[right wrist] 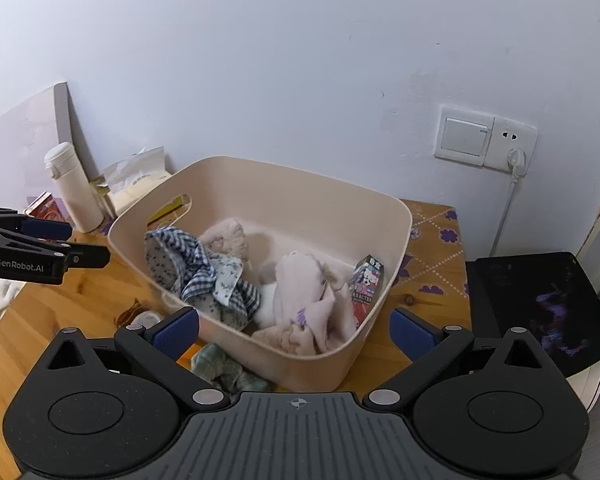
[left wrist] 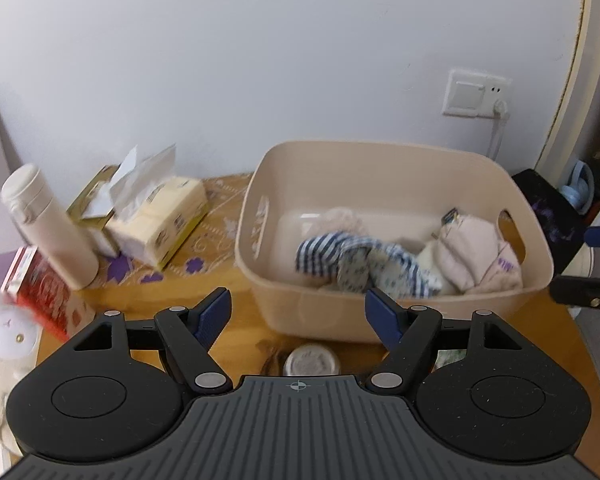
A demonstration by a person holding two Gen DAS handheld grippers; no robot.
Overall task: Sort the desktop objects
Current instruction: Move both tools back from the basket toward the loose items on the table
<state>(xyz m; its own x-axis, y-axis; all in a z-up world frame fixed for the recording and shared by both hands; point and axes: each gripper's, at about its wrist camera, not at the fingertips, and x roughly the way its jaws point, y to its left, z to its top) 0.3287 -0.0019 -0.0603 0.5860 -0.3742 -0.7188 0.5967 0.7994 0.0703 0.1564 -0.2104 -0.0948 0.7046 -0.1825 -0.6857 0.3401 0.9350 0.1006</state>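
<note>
A beige plastic bin [left wrist: 384,316] [right wrist: 300,364] stands on the wooden table. It holds a blue checked cloth [left wrist: 364,258] [right wrist: 196,268], pink cloths [left wrist: 480,260] [right wrist: 300,292] and a small colourful packet [right wrist: 366,284]. My left gripper [left wrist: 298,312] is open and empty just in front of the bin, above a round jar lid [left wrist: 311,360]; it also shows in the right wrist view [right wrist: 40,248]. My right gripper [right wrist: 296,332] is open and empty over the bin's near rim. A green checked cloth [right wrist: 220,364] lies below it.
A white thermos [left wrist: 48,224] [right wrist: 74,188], a tissue pack [left wrist: 160,220], a red box [left wrist: 40,292] and a white plush toy [left wrist: 4,336] stand at the left. A dark tablet [right wrist: 540,308] lies at the right. A wall socket [right wrist: 484,140] is behind.
</note>
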